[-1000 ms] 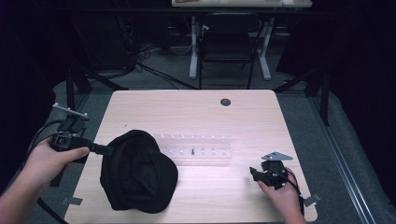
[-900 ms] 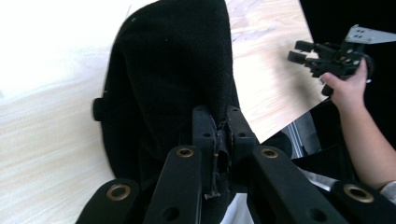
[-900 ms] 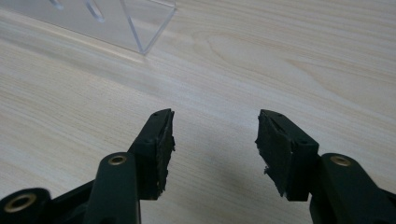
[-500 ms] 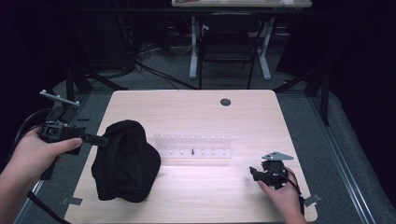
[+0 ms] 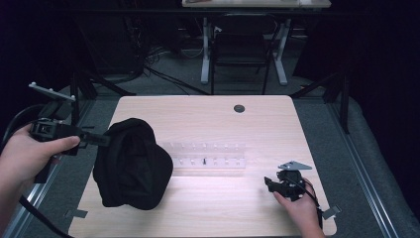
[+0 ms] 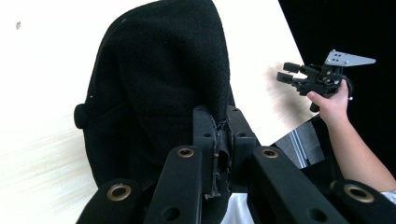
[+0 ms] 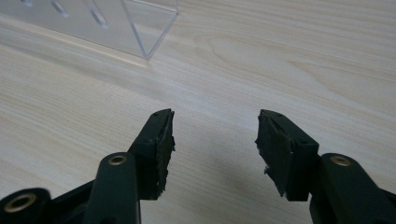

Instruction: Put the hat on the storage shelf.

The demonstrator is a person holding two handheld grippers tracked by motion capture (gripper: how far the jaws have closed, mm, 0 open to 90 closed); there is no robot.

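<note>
Lifting the cap [image 5: 132, 163] by its edge near the table's [image 5: 208, 106] left edge, left gripper [image 6: 218, 135] pinched tight; right gripper [image 7: 214, 140] gapes empty. Raise slowly, grip firm.

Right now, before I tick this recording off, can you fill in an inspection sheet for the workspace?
Surface: light wooden table, with a small dark round fitting near its far edge.
Job's things: black cap, partly lifted at the table's left side.
Clutter: clear plastic rack at mid-table.
Grippers: left tongs shut on the cap's edge; right tongs open over bare wood, nothing between them.
Cables: one trails from the left tongs; more lie on the floor behind.
Surroundings: dark room, a white-legged desk beyond the table.
</note>
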